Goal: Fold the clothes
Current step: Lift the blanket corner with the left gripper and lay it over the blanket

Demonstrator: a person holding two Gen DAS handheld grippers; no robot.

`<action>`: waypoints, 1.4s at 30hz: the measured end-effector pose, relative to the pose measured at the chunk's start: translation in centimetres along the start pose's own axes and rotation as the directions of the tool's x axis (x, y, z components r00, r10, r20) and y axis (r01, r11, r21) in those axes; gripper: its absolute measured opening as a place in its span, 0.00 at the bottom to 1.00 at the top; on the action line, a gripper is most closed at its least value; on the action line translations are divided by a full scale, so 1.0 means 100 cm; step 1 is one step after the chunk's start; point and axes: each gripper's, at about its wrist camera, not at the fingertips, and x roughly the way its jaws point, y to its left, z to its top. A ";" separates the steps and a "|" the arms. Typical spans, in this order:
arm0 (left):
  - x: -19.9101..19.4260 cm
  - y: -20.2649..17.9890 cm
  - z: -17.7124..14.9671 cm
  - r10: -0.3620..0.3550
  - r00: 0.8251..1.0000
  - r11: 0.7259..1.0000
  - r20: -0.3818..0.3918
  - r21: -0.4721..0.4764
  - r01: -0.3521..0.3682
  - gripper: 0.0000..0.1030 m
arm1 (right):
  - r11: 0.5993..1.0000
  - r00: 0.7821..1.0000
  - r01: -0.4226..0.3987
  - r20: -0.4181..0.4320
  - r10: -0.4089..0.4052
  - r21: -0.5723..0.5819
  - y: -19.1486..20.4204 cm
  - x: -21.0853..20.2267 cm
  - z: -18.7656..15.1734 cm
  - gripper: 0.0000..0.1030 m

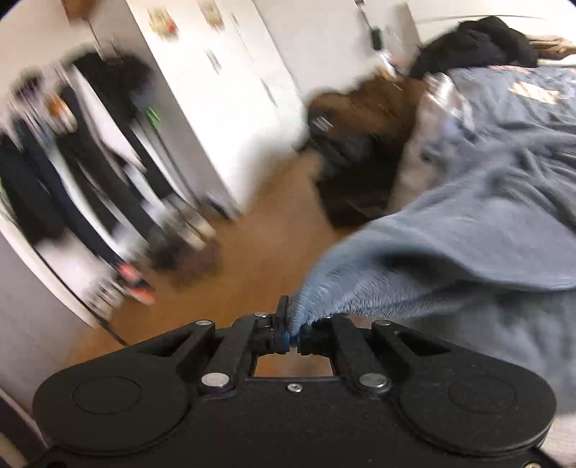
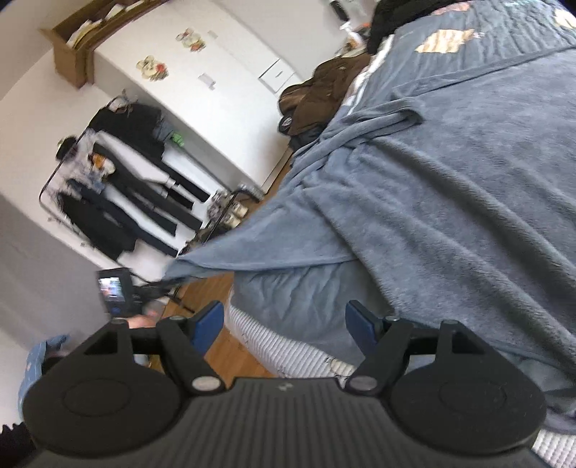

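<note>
From the left wrist view, the left gripper is being held low at the front, its jaws clamped on a pinched corner of the blue fleece garment. From that corner the cloth is being stretched up and to the right, where the rest of it is lying across the bed. A dark heap of clothing is resting at the far end of the bed, and a brown pile is sitting beside the bed on the floor side. The wooden floor is being shown below the lifted cloth, with a white wardrobe and a rack of dark hanging clothes behind (all of it smeared by blur).

From the right wrist view, the right gripper is being held with its jaws standing well apart, its blue pads holding nothing. The blue fleece garment is spread over the bed, one corner being drawn out to the left off the bed's edge over the floor. The left gripper is at that corner, partly blurred, with a small lit screen on its back. The wardrobe and the rack of clothes are standing further back.
</note>
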 end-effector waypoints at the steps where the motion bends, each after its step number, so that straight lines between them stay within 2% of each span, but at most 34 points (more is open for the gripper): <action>1: -0.002 0.011 0.011 0.055 0.998 0.998 0.020 -0.010 -0.055 0.03 | 1.000 1.000 0.003 0.008 -0.003 0.003 -0.003 -0.003 0.001 0.72; 3: -0.007 0.037 0.032 0.160 0.986 0.986 0.054 -0.058 -0.157 0.03 | 1.000 1.000 0.000 0.020 0.000 0.009 -0.007 -0.007 0.003 0.72; 4: -0.012 0.048 0.043 0.191 0.979 0.978 0.074 -0.099 -0.184 0.03 | 1.000 1.000 -0.003 0.026 0.002 0.012 -0.008 -0.009 0.004 0.72; 5: -0.020 0.054 0.053 0.191 0.976 0.976 0.103 -0.124 -0.178 0.03 | 1.000 0.999 -0.005 0.031 0.004 0.013 -0.008 -0.011 0.005 0.72; 7: -0.047 0.050 0.073 0.099 0.974 0.988 0.204 -0.136 -0.072 0.03 | 1.000 0.999 -0.008 0.045 0.007 0.014 -0.010 -0.016 0.007 0.72; 9: -0.078 0.026 0.091 -0.047 0.954 0.993 0.297 -0.090 0.077 0.03 | 1.000 0.998 -0.006 0.063 0.005 0.020 -0.014 -0.022 0.010 0.72; 11: -0.113 -0.013 0.106 -0.227 0.904 0.966 0.363 -0.032 0.256 0.03 | 1.000 0.997 -0.002 0.083 -0.001 0.027 -0.018 -0.029 0.013 0.72; 13: -0.148 -0.059 0.114 -0.392 0.825 0.911 0.407 0.042 0.411 0.03 | 0.999 0.994 0.011 0.107 -0.015 0.035 -0.024 -0.039 0.017 0.72; 14: -0.163 -0.080 0.116 -0.463 0.784 0.875 0.415 0.071 0.479 0.03 | 0.999 0.992 0.018 0.122 -0.023 0.040 -0.027 -0.045 0.018 0.72; 16: -0.190 -0.131 0.114 -0.603 0.690 0.783 0.401 0.135 0.607 0.03 | 0.998 0.988 0.030 0.152 -0.038 0.052 -0.034 -0.057 0.020 0.72; 18: -0.204 -0.179 0.105 -0.699 0.625 0.705 0.348 0.187 0.684 0.03 | 0.997 0.982 0.044 0.179 -0.055 0.066 -0.042 -0.070 0.021 0.72; 19: -0.207 -0.207 0.098 -0.736 0.606 0.671 0.301 0.213 0.710 0.03 | 0.996 0.980 0.055 0.189 -0.068 0.074 -0.047 -0.076 0.021 0.72; 21: -0.201 -0.256 0.081 -0.779 0.596 0.627 0.194 0.259 0.734 0.03 | 0.992 0.974 0.084 0.204 -0.102 0.095 -0.056 -0.086 0.021 0.72; 22: -0.195 -0.281 0.071 -0.785 0.608 0.613 0.118 0.280 0.739 0.04 | 0.990 0.971 0.097 0.209 -0.116 0.102 -0.061 -0.089 0.020 0.72; 24: -0.182 -0.317 0.052 -0.761 0.648 0.608 -0.037 0.308 0.732 0.05 | 0.986 0.966 0.124 0.213 -0.146 0.113 -0.072 -0.094 0.017 0.72; 25: -0.177 -0.328 0.042 -0.746 0.660 0.605 -0.089 0.325 0.727 0.05 | 0.983 0.964 0.140 0.212 -0.163 0.120 -0.077 -0.096 0.016 0.72; 26: -0.174 -0.330 0.033 -0.743 0.660 0.596 -0.110 0.341 0.727 0.05 | 0.980 0.962 0.152 0.210 -0.176 0.125 -0.081 -0.096 0.015 0.72; 27: -0.171 -0.326 0.026 -0.740 0.662 0.592 -0.119 0.350 0.726 0.05 | 0.978 0.960 0.163 0.207 -0.187 0.129 -0.084 -0.096 0.014 0.72; 29: -0.172 -0.309 0.015 -0.733 0.672 0.603 -0.107 0.354 0.715 0.07 | 0.973 0.958 0.183 0.196 -0.208 0.137 -0.091 -0.093 0.013 0.72; 31: -0.172 -0.289 0.009 -0.727 0.681 0.622 -0.089 0.336 0.707 0.14 | 0.973 0.961 0.187 0.182 -0.209 0.134 -0.093 -0.085 0.012 0.72; 33: -0.172 -0.275 0.006 -0.715 0.695 0.642 -0.075 0.324 0.695 0.48 | 0.976 0.966 0.177 0.167 -0.198 0.129 -0.092 -0.075 0.012 0.72; 34: -0.171 -0.271 0.006 -0.713 0.699 0.648 -0.056 0.328 0.687 0.53 | 0.978 0.970 0.167 0.159 -0.186 0.123 -0.089 -0.070 0.012 0.72; 36: -0.172 -0.263 0.007 -0.710 0.704 0.658 -0.022 0.338 0.673 0.51 | 0.984 0.977 0.145 0.143 -0.160 0.107 -0.084 -0.061 0.011 0.72; 39: -0.180 -0.266 0.011 -0.712 0.702 0.657 -0.008 0.345 0.670 0.51 | 0.988 0.983 0.129 0.120 -0.138 0.081 -0.074 -0.049 0.009 0.72; 42: -0.182 -0.266 0.014 -0.713 0.701 0.664 -0.003 0.318 0.677 0.54 | 0.989 0.983 0.144 0.108 -0.147 0.031 -0.061 -0.040 0.007 0.72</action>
